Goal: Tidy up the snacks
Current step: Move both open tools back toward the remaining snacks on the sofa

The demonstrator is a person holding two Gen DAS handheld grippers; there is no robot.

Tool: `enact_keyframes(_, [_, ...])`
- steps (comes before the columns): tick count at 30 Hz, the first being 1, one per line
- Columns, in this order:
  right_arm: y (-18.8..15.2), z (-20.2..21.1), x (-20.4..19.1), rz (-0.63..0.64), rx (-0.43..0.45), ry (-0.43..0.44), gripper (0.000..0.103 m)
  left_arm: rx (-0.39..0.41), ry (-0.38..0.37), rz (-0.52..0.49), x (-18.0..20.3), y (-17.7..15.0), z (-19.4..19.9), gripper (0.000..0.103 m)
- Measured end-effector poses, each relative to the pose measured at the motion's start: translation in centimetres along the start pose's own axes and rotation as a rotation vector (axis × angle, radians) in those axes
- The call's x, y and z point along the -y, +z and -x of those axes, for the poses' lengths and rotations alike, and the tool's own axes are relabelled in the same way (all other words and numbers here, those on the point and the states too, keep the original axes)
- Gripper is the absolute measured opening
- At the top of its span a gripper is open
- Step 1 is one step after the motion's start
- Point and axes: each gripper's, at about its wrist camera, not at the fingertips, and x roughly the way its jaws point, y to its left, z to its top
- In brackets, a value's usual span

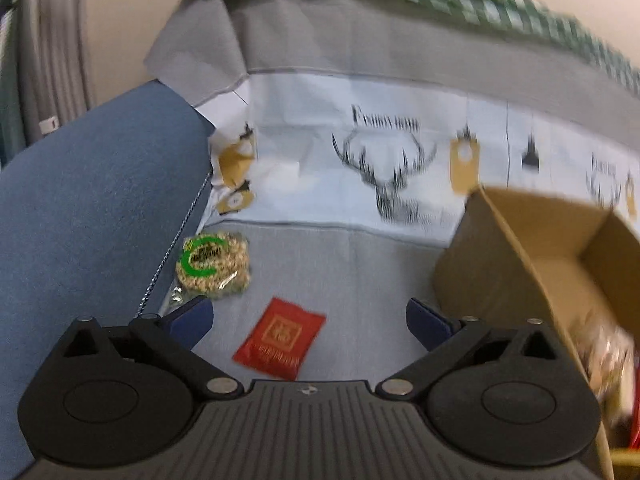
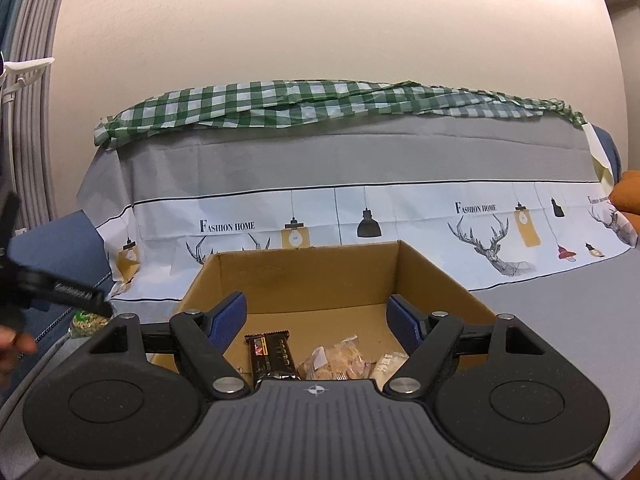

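Note:
My left gripper [image 1: 306, 308] is open wide over the grey sofa seat, nothing between its blue pads. A red snack packet [image 1: 280, 338] lies flat on the seat just below the gap. A clear bag of pale grainy snack with a green ring label [image 1: 212, 266] lies further left, against the blue armrest. The cardboard box [image 1: 520, 248] stands to the right. My right gripper [image 2: 316, 300] hangs open over that box [image 2: 312, 276], empty. Inside lie a black bar [image 2: 272, 354], a clear pack of crackers [image 2: 336, 360] and a white pack [image 2: 390, 364].
The blue armrest [image 1: 80, 208] borders the seat on the left. A deer-print cover [image 2: 400, 216] and a green checked cloth [image 2: 320, 100] drape the sofa back. An orange cushion [image 2: 628, 192] sits at far right. A hand with the other gripper [image 2: 60, 292] shows at the left edge.

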Motion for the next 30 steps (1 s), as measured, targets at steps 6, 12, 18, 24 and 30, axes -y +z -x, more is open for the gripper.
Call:
enact_keyframes(6, [0.8, -0.3, -0.5, -0.014, -0.047, 0.052, 0.055, -0.032, -0.036, 0.067, -2.0, -2.4, -1.4, 0.103])
enact_keyframes(12, [4.4, -3.9, -4.4, -0.11, -0.142, 0.225, 0.02, 0.001, -0.104, 0.272, -5.1, -2.7, -1.7, 0.059])
enact_keyframes(18, [6.5, -10.4, -11.9, -0.118, -0.306, 0.403, 0.023, 0.036, -0.049, 0.359, -7.2, -2.6, -1.7, 0.011])
enact_keyframes(24, [4.6, -16.3, -18.5, -0.032, -0.438, 0.396, 0.04, 0.056, -0.012, 0.447, -9.3, -3.0, -1.2, 0.011])
enact_keyframes(30, [1.3, -21.6, -21.7, -0.021, -0.605, 0.327, 0.062, 0.119, 0.033, 0.51, -10.4, -3.2, -0.1, 0.011])
